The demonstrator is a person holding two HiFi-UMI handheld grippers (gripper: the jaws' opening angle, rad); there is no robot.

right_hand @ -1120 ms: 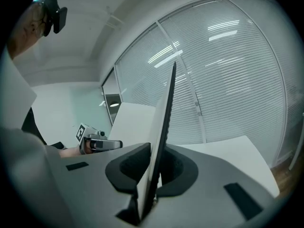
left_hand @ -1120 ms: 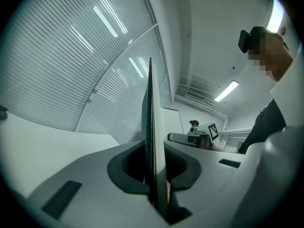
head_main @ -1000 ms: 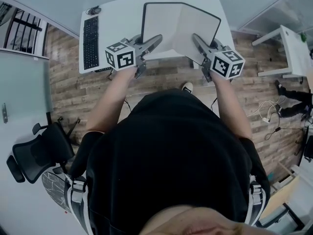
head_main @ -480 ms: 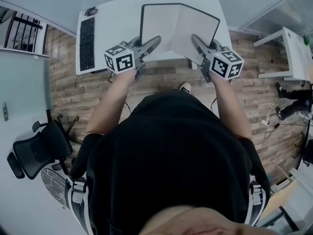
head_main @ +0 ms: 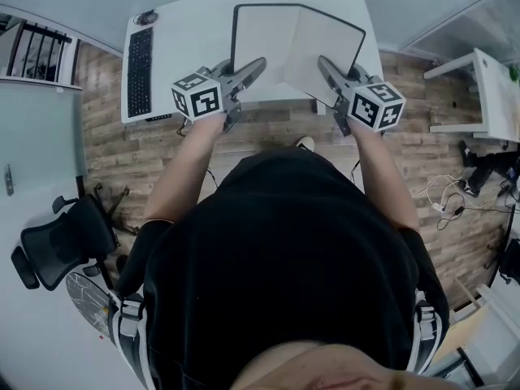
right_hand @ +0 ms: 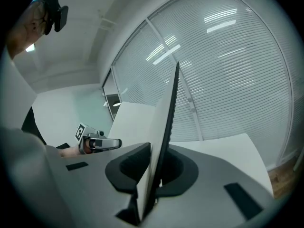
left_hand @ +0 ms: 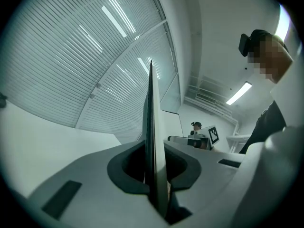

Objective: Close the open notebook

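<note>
The open notebook (head_main: 292, 43), white pages in a dark cover, is held spread above the white desk (head_main: 191, 31). My left gripper (head_main: 257, 65) is shut on the lower edge of its left half, and my right gripper (head_main: 323, 63) is shut on the lower edge of its right half. In the left gripper view the left gripper (left_hand: 155, 184) clamps the notebook (left_hand: 153, 127), which stands edge-on between the jaws. The right gripper (right_hand: 151, 179) pinches the notebook (right_hand: 164, 127) the same way in its own view. Each gripper view shows the other gripper across the pages.
A black keyboard (head_main: 140, 71) lies along the desk's left side, with a small round object (head_main: 146, 16) beyond it. A black office chair (head_main: 57, 250) stands on the wood floor at the left. A second white table (head_main: 496, 88) and cables (head_main: 447, 197) are at the right.
Both grippers keep the same hold on the notebook. The notebook has drifted slightly to the right over the desk, and the desk and keyboard sit a little further left in the picture.
</note>
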